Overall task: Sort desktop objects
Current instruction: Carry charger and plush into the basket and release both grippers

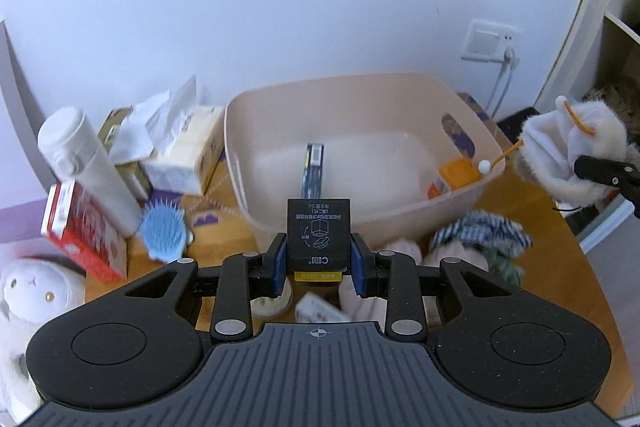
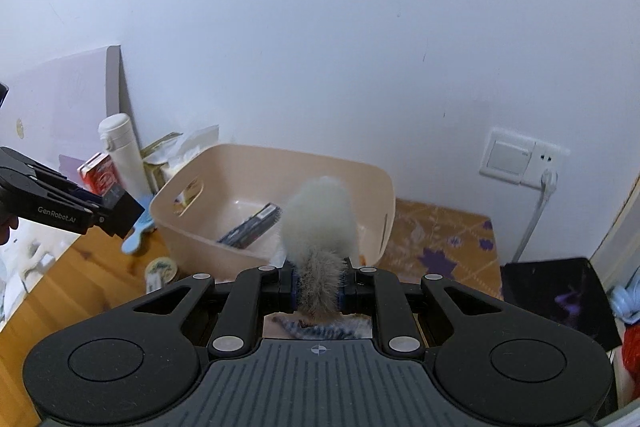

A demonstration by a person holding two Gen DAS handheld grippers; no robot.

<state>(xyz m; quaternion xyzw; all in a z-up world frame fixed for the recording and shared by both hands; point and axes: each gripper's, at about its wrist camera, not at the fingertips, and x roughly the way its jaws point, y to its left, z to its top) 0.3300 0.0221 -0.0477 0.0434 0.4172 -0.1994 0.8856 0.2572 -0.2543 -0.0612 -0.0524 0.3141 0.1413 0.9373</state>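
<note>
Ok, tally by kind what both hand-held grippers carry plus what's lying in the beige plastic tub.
Boxes: 3 (small black box in left hand-held gripper; long dark box and small orange box in beige plastic tub)
Fluffy white toy: 1 (right hand-held gripper)
Total: 4

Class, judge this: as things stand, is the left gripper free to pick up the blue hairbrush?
Probably not: the left gripper is already shut on a black box. The blue hairbrush lies uncovered on the table.

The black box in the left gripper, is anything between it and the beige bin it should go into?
Nothing visible blocks it. The black box, clamped in the left gripper, hangs just short of the beige bin, whose near rim lies straight ahead. The floor behind that rim looks bare beside the dark box already inside.
</note>
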